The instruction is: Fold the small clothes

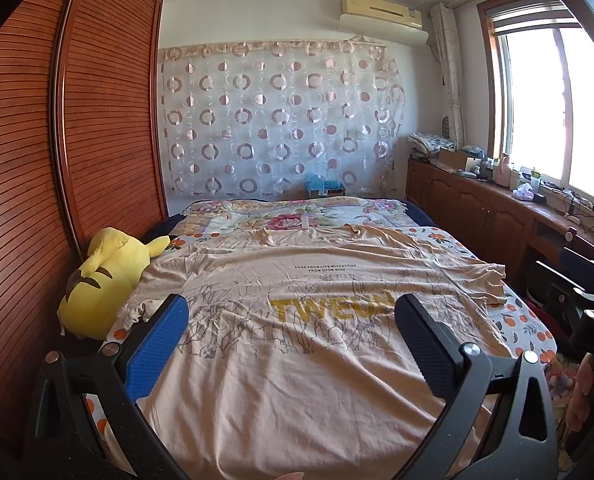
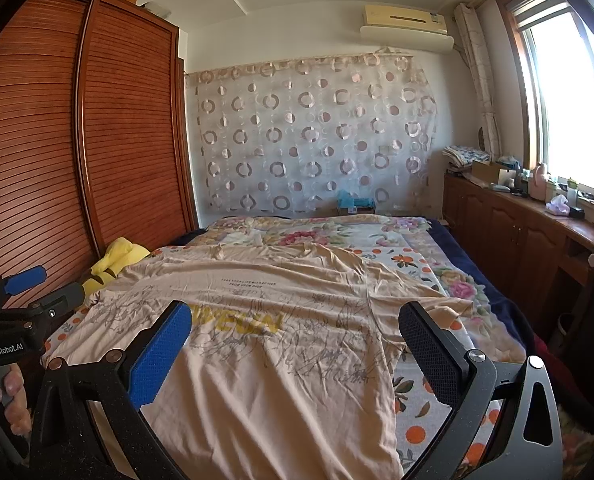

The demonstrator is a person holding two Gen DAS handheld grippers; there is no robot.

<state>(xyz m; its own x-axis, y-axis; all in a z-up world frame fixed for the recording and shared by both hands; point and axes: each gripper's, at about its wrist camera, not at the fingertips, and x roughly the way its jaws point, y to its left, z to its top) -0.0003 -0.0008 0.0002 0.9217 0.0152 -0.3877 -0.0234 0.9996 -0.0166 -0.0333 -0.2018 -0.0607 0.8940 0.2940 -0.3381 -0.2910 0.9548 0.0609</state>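
Observation:
A beige T-shirt (image 1: 297, 344) (image 2: 281, 360) with yellow lettering and grey line drawings lies spread flat on the bed, hem towards me. My left gripper (image 1: 293, 316) hovers open above the shirt's near half, blue pad on one finger and black pad on the other, nothing between them. My right gripper (image 2: 297, 320) is open too, above the shirt's right side near its sleeve. The right wrist view shows the left gripper's body (image 2: 17, 312) at the far left, held by a hand (image 2: 13, 396).
A yellow plush toy (image 1: 101, 280) lies at the bed's left edge against a wooden slatted wardrobe (image 1: 57, 140). The bedsheet (image 2: 437, 400) has flowers and oranges. A low wooden cabinet (image 2: 517, 232) with clutter runs under the window on the right.

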